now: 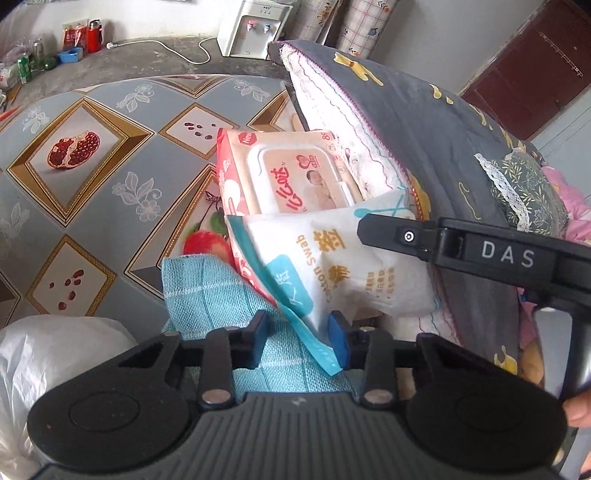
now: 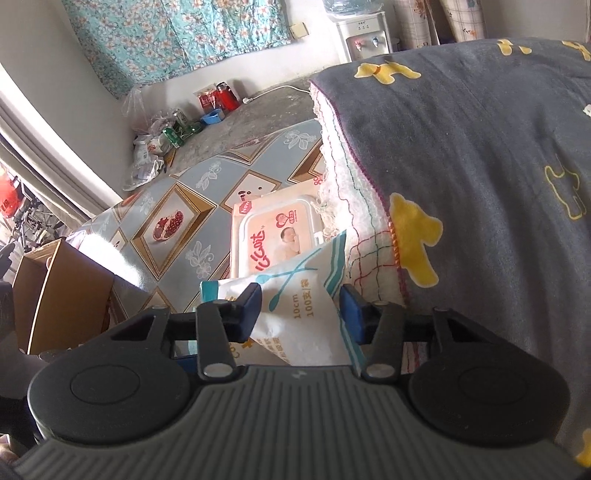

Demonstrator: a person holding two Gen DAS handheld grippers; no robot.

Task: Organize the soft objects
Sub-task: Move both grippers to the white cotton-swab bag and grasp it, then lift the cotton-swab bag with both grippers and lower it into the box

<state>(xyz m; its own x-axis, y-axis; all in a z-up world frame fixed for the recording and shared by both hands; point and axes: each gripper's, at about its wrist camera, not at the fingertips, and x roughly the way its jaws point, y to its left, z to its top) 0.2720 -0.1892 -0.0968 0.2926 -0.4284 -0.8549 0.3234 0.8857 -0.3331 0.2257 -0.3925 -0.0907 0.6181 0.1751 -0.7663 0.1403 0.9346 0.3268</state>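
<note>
A white cotton swab bag [image 1: 343, 266] leans on a pink wet-wipe pack [image 1: 291, 173] beside a folded grey blanket with yellow dogs [image 1: 436, 122]. My left gripper [image 1: 301, 339] stands open around the bag's lower teal edge, over a teal towel [image 1: 207, 291]. My right gripper [image 2: 301, 310] stands around the same bag [image 2: 295, 295]; its pads [image 2: 352, 306] look apart, with the bag between them. The right gripper's finger [image 1: 399, 236] shows in the left wrist view at the bag's upper right. The wipe pack [image 2: 277, 229] and blanket [image 2: 480, 166] also show in the right wrist view.
The table carries a grey tablecloth printed with pomegranates [image 1: 92, 166]. A white plastic bag [image 1: 55, 354] lies at the lower left. A water dispenser [image 1: 255, 26] and bottles [image 1: 92, 35] stand at the back. A cardboard box [image 2: 55, 295] sits left of the table.
</note>
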